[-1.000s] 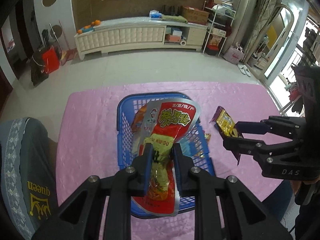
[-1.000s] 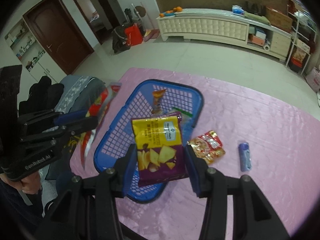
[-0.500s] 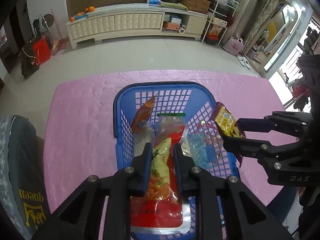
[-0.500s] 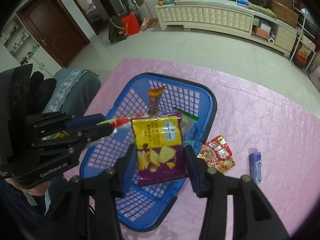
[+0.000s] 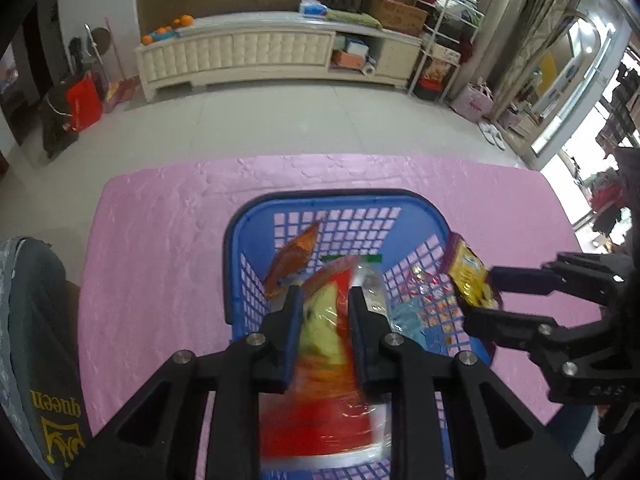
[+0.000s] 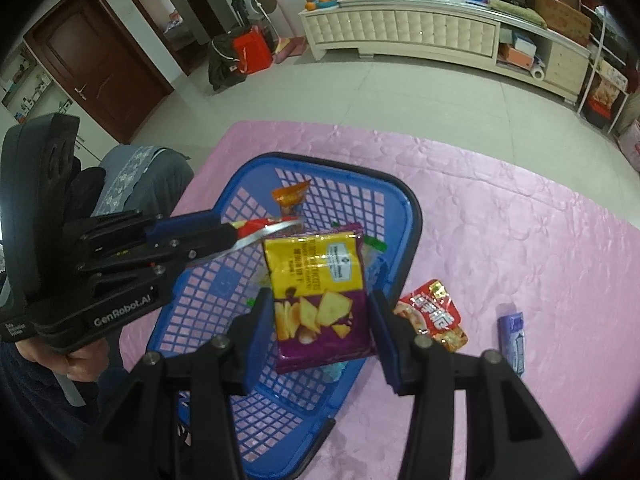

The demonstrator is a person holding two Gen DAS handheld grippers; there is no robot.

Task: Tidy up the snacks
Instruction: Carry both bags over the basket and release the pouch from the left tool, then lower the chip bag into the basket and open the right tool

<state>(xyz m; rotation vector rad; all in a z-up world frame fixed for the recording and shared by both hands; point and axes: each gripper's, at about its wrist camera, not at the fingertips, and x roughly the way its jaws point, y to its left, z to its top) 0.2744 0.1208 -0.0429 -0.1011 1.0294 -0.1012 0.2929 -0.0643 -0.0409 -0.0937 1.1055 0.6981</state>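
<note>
Pink cloth [image 5: 160, 240] covers the table in the left wrist view, with a blue basket [image 5: 236, 280] on it. The left gripper [image 5: 325, 320] pinches a red snack bag [image 5: 332, 420], blurred and cut off at the frame bottom, above the basket. Beyond it, an orange packet [image 5: 294, 258] lies inside.

Right wrist view: the right gripper [image 6: 322, 322] clamps a purple chip bag [image 6: 320, 300] over the basket [image 6: 412, 216], hiding its contents. A red packet [image 6: 434, 314] and a purple stick pack [image 6: 514, 336] lie on the cloth [image 6: 520, 220] beside the basket.
</note>
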